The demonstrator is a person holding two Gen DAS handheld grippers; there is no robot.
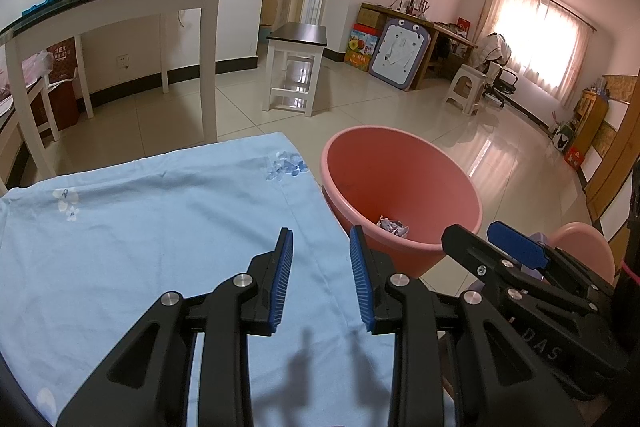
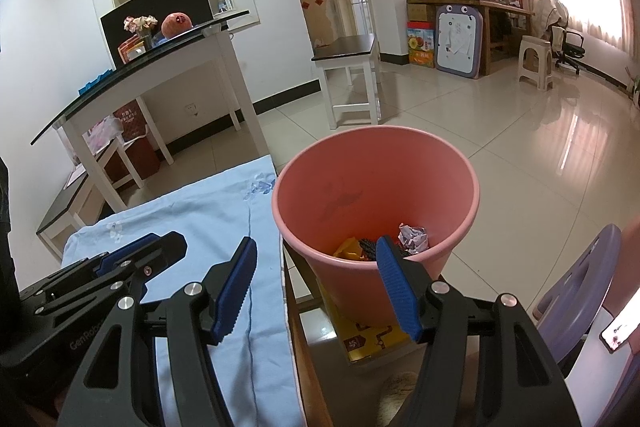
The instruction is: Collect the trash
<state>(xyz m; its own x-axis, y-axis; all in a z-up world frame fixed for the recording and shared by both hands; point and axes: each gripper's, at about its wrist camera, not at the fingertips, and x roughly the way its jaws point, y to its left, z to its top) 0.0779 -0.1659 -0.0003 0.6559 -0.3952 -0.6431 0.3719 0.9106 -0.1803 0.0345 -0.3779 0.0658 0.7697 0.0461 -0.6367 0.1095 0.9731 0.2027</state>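
The left hand-held gripper [image 1: 322,279] hovers above the right edge of the surface covered by a pale blue floral cloth [image 1: 160,227], its blue ribbed pads apart with nothing between them. The right hand-held gripper [image 2: 316,287] hangs beyond that edge, over the near rim of the tall salmon-pink plastic bin [image 2: 376,195]; its jaws too stand wide and hold nothing. Both tools tilt downward and forward, a posture that suits either a drop into the bin or a pause before the next reach.

The bin stands on the floor just beside the surface's right edge, probably so that items lifted from the cloth travel only a short way. Inside, at the bottom, lie a crumpled white paper ball [image 2: 414,237], a yellow wrapper [image 2: 350,249] and a dark ridged piece [image 2: 367,246] whose nature cannot be made out. A flat yellow printed box [image 2: 366,339] rests on the floor against the bin's base.

No loose trash shows on the visible part of the cloth, which suggests the collection is at or near its end, though the near corners of the surface are hidden by the tools.
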